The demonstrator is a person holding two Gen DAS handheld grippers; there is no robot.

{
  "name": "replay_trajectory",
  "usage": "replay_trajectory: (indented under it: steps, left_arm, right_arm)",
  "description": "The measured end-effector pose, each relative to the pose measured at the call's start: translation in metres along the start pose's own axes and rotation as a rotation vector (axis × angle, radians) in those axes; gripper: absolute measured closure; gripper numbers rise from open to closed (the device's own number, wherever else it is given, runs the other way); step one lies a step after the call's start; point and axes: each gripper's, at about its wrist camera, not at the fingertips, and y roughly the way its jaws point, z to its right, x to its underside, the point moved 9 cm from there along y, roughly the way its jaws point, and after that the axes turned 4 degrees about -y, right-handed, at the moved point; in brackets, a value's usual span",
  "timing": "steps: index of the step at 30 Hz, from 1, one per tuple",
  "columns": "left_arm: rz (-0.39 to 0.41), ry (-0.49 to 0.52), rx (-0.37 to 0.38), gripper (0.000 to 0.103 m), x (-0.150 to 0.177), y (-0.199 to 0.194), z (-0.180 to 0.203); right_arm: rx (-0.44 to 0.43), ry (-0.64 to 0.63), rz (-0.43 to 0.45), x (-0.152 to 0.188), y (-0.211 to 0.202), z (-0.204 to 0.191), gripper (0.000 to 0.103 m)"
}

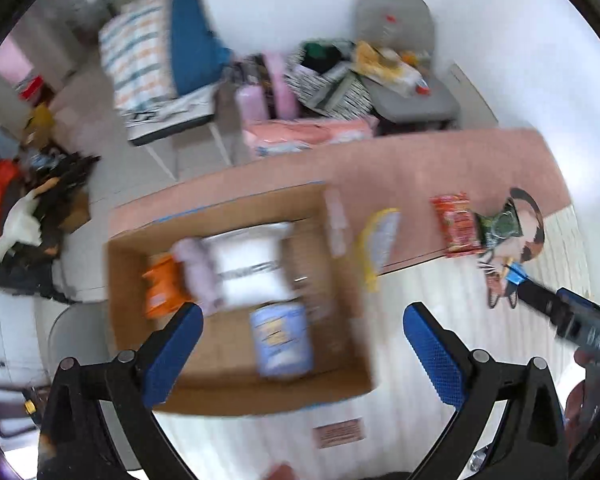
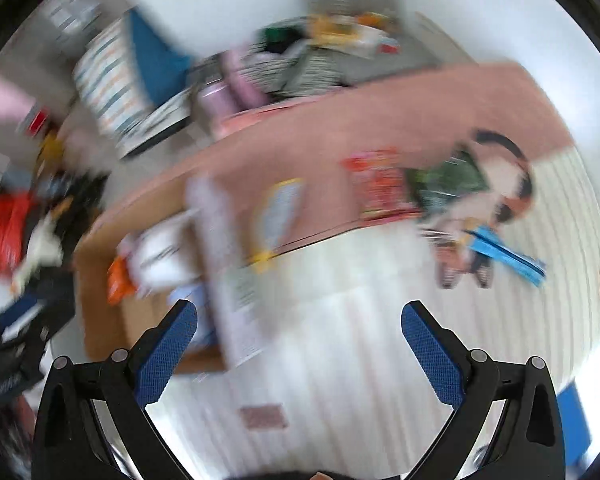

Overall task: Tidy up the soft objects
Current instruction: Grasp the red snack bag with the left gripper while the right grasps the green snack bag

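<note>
Several soft packs already lie in the open cardboard box (image 1: 236,300) on the bed: an orange packet (image 1: 160,288), a pale lilac roll (image 1: 198,274), a white pack (image 1: 252,264) and a blue-and-white pack (image 1: 282,338), set side by side, likely so more can fit. Left gripper (image 1: 300,352) hangs over the box with its blue fingers spread wide and nothing between them. Right gripper (image 2: 300,348), likewise spread and empty, hovers over the white ribbed cover (image 2: 380,320), its view heavily blurred. Still outside the box, on the pink sheet (image 1: 420,168), wait a yellow-edged pack (image 1: 380,240) just beside the box wall, a red snack packet (image 1: 458,222) and a dark green packet (image 1: 500,226) touching it, near a cat-shaped cushion (image 1: 528,236). Judged from this, sorting is roughly half done, and the right claw seems best placed for those remaining items
</note>
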Motion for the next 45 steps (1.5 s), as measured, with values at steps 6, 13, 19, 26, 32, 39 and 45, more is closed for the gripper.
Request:
replay_trajectory:
  steps: [6, 13, 19, 26, 32, 39, 45]
  left_arm:
    - [-0.172, 0.019, 0.082, 0.001, -0.047, 0.079, 0.098]
    - [-0.378, -0.017, 0.098, 0.003, -0.073, 0.173, 0.159]
    - [-0.521, -0.064, 0.114, 0.003, -0.072, 0.232, 0.187]
    - [-0.563, -0.044, 0.119, 0.003, -0.070, 0.252, 0.211]
    - [-0.601, 0.035, 0.097, 0.003, -0.055, 0.271, 0.245]
    - [-0.580, 0.112, -0.020, 0.048, -0.047, 0.286, 0.259]
    - [-0.476, 0.110, -0.065, 0.060, -0.039, 0.260, 0.254]
  right_arm:
    - [-0.055, 0.394, -0.074, -0.061, 0.063, 0.148, 0.000]
    - [-0.086, 0.559, -0.215, -0.095, 0.153, 0.212, 0.001]
    - [-0.079, 0.600, -0.304, -0.104, 0.204, 0.237, 0.012]
    - [-0.018, 0.404, -0.397, -0.107, 0.226, 0.234, 0.058]
    - [0.179, 0.040, -0.458, -0.094, 0.224, 0.234, 0.057]
    - [0.186, 0.021, -0.476, -0.077, 0.236, 0.233, 0.039]
    - [0.182, 0.075, -0.447, -0.074, 0.241, 0.234, 0.062]
